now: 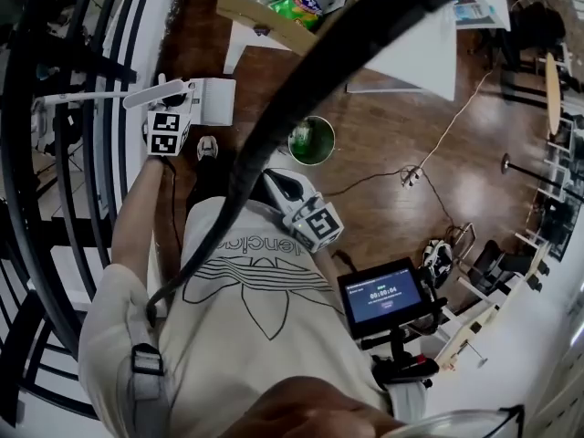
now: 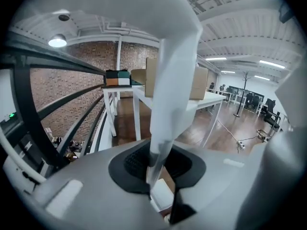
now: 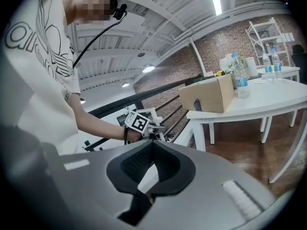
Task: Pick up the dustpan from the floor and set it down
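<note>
Beside the black railing (image 1: 64,199) on the person's left, the left arm reaches forward with the forearm nearly straight. The left gripper (image 1: 175,103) points away from the body, its marker cube facing up. Its jaws are clamped on the thin lower part of the white dustpan (image 1: 217,101). In the left gripper view that part rises from between the pads of the left gripper (image 2: 157,162), and the dustpan (image 2: 172,80) broadens upward across the middle of the frame. The dustpan is held off the floor, at about the height of the white tabletop (image 2: 211,99) ahead.

The right arm is bent and kept close to the chest. The right gripper (image 1: 285,188) is angled forward over the feet. In its own view the right gripper (image 3: 152,145) has its jaws brought together with nothing between them.

The railing runs close along the left side and leaves little room there. Ahead, a green bin (image 1: 311,140) stands on the wooden floor (image 1: 474,190) just past a shoe (image 1: 207,147), near the table legs. A cardboard box (image 1: 265,12) sits at the tabletop's near edge. To the right the floor is broad, crossed by a cable to a power strip (image 1: 411,176).
</note>
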`<state>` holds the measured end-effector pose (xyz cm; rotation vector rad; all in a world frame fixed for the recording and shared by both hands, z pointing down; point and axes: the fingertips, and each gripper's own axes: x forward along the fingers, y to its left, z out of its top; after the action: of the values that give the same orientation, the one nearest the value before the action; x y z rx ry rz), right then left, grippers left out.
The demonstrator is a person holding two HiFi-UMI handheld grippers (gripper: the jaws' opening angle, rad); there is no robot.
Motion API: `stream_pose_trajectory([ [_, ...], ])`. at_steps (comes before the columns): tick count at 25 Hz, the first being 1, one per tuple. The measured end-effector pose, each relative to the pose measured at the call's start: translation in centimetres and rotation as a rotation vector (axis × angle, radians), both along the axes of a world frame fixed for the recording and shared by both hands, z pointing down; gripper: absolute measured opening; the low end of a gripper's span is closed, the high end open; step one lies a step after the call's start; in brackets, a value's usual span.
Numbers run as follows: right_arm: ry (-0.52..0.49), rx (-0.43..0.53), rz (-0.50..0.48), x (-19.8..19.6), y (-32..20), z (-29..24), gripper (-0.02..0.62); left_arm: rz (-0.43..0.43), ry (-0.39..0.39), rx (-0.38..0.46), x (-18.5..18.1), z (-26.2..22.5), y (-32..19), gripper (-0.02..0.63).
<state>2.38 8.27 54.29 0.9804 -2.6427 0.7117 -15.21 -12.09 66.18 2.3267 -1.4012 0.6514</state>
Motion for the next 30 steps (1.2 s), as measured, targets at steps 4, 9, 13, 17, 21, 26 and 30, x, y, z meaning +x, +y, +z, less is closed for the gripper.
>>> stream_pose_trajectory([
  [4, -0.049, 0.079, 0.038, 1.0, -2.7, -1.7, 0.002, -0.011, -0.008, 0.035, 0.1, -4.8, 1.0, 0.089],
  [9, -0.092, 0.186, 0.056, 2.6, -6.0, -3.6, 0.002, -0.018, -0.011, 0.066, 0.9, -10.2, 2.6, 0.089],
  [13, -0.112, 0.226, 0.059, 3.1, -7.4, -4.0, 0.002, -0.042, 0.0, 0.077, 1.2, -12.5, 2.8, 0.089],
  [17, -0.145, 0.244, 0.039, 2.5, -8.1, -4.5, 0.002, -0.044, 0.005, 0.097, 1.1, -14.1, 2.4, 0.089],
  [21, -0.15, 0.242, 0.005, 1.5, -7.8, -4.7, 0.002, -0.046, 0.003, 0.1, 1.3, -14.7, 2.8, 0.087],
  [26, -0.148, 0.237, 0.003, 1.7, -7.8, -4.6, 0.002, -0.032, -0.005, 0.099, 1.8, -14.9, 3.8, 0.089],
  [30, -0.146, 0.231, -0.008, 1.5, -7.6, -4.3, 0.002, -0.024, 0.0, 0.096, 2.1, -14.8, 4.2, 0.089],
])
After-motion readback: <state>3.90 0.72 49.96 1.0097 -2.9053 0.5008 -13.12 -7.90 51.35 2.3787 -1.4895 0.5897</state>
